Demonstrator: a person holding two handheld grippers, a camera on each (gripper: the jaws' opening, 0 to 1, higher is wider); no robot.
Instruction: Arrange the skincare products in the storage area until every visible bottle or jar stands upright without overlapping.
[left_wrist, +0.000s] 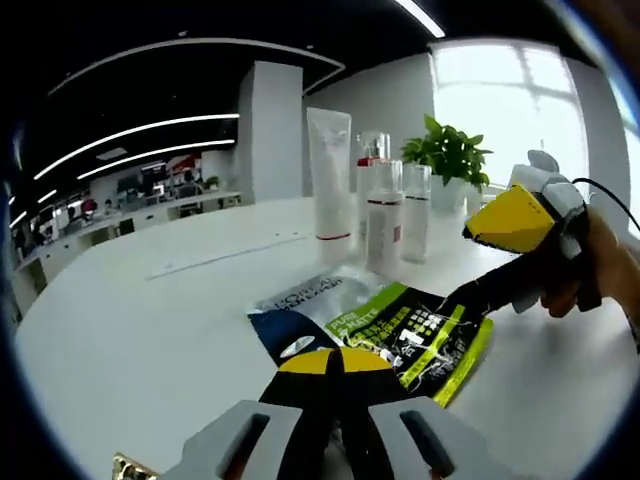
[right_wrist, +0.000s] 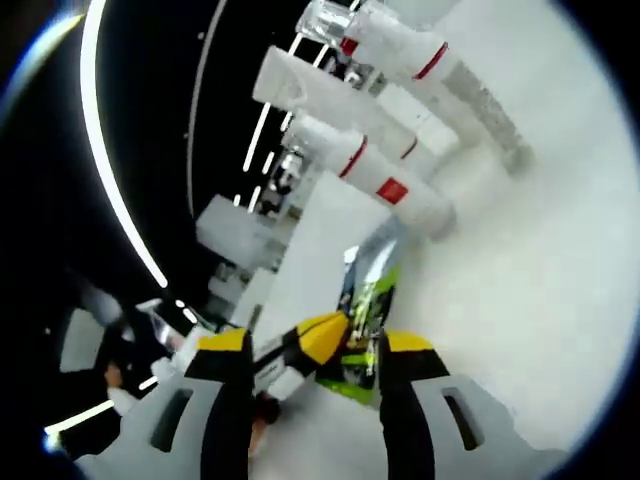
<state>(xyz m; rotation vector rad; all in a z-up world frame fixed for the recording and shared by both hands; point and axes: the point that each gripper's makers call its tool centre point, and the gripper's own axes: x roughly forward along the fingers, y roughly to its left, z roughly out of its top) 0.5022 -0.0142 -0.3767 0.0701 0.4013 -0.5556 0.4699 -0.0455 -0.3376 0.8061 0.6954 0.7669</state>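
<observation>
Nearest in the left gripper view, the left gripper (left_wrist: 335, 385) has its yellow-tipped jaws pressed together at the near edge of a green sachet (left_wrist: 425, 335). Whether they pinch the packet's edge or merely meet above it, I cannot tell. Beside it lies a silver sachet (left_wrist: 308, 297), overlapping a dark blue packet (left_wrist: 283, 335). All three lie flat on the white table (left_wrist: 130, 340), probably pulled forward so the standing items keep their own space.

From the right comes the right gripper (left_wrist: 470, 290), held in a person's hand (left_wrist: 585, 270), its dark jaws reaching down to the green sachet's far side. In the right gripper view its jaws stand apart, released, gripping nothing, with the green sachet (right_wrist: 365, 320) between and beyond them.

Farther back the task's products stand upright, close together: a tall white tube (left_wrist: 330, 175) on its cap, a red-banded bottle (left_wrist: 384, 215), and a clear bottle (left_wrist: 417, 210). What fills them I cannot see. A potted plant (left_wrist: 450, 155) sits behind.
</observation>
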